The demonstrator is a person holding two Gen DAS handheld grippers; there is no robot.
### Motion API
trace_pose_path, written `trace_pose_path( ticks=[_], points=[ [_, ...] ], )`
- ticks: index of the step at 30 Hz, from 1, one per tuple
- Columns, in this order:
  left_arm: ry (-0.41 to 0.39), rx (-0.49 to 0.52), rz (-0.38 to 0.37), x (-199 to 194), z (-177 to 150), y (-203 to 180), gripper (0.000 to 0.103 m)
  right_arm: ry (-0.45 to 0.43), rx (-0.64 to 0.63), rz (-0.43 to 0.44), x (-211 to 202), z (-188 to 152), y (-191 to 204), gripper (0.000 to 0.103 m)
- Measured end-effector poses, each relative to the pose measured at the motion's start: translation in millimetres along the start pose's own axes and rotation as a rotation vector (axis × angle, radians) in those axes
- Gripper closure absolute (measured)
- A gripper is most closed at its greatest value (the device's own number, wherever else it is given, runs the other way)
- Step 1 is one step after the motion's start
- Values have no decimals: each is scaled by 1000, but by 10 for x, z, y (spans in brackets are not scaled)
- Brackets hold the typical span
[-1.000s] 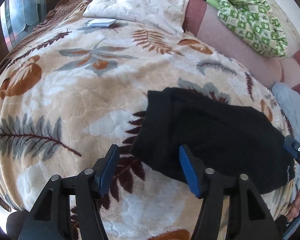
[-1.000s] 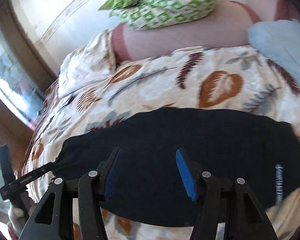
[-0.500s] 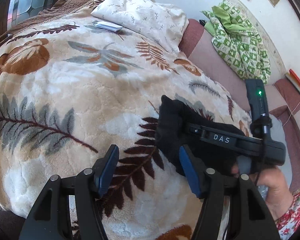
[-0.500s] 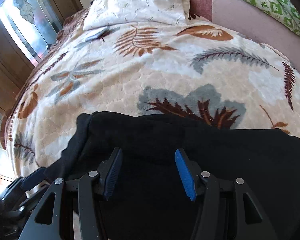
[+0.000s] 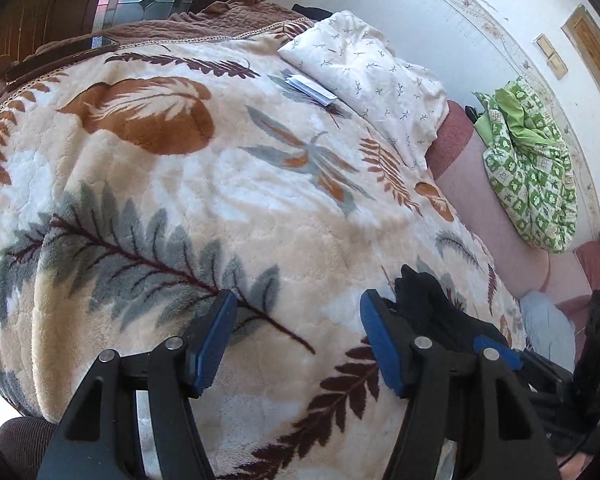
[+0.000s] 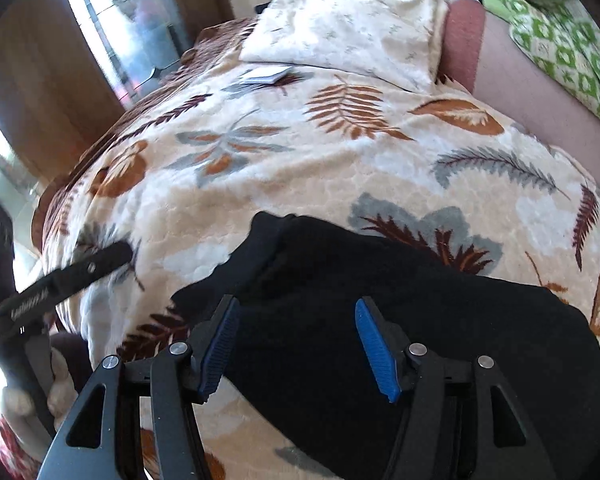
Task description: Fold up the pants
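Reading the right gripper (image 6: 296, 344) first: its jaws stand apart over the black pants (image 6: 400, 320) with nothing pinched, and they have just been opening a little further; cloth lies under and between the blue pads, no pad pressing on it. My left gripper (image 5: 298, 340) is also released, jaws apart over bare leaf-print blanket (image 5: 180, 208), nothing between them, the pants' dark edge just beside its right-hand finger (image 5: 376, 344). Progress, my judgement: the pants sit as a compact dark slab in the lower centre-right of the right view with a doubled edge at its upper left, so at least one fold looks done; I can't tell how many layers, and a final fold or squaring-up may remain. View differences: the right view gives the whole outline of the pants and the left gripper's body at lower left; the left view shows only a bunched corner of them at lower right, but adds the white pillow (image 5: 368, 80), the green patterned bundle (image 5: 532, 168) and the far wall.
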State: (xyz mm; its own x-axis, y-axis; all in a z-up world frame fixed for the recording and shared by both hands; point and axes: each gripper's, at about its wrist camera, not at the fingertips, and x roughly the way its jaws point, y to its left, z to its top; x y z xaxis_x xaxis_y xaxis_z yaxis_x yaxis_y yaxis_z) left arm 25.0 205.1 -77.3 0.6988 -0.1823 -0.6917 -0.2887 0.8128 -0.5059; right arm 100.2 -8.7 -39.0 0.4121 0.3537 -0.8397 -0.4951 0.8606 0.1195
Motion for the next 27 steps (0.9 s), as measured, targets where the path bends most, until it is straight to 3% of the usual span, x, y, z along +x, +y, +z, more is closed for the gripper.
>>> trace_pose_path(
  ticks=[4, 8, 11, 13, 16, 22, 27],
  points=[
    [-7, 8, 10, -4, -9, 7, 40, -11, -172, -67, 45, -165, 382, 38],
    [-8, 9, 17, -7, -14, 11, 39, 6, -229, -70, 217, -207, 560, 38],
    [0, 3, 20, 4, -18, 30, 39, 19, -278, -149, 400, -210, 650, 39],
    [-3, -3, 18, -9, -21, 47, 39, 41, -281, -199, 498, -207, 629, 75],
    [-4, -12, 0, -8, -18, 55, 39, 28, -142, -114, 391, -148, 392, 85],
    [43, 56, -87, 56, -104, -143, 39, 0, 153, 80, 158, -112, -163, 86],
    [107, 165, -204, 174, -260, -473, 39, -14, 268, 168, 66, -94, -355, 86]
  ],
)
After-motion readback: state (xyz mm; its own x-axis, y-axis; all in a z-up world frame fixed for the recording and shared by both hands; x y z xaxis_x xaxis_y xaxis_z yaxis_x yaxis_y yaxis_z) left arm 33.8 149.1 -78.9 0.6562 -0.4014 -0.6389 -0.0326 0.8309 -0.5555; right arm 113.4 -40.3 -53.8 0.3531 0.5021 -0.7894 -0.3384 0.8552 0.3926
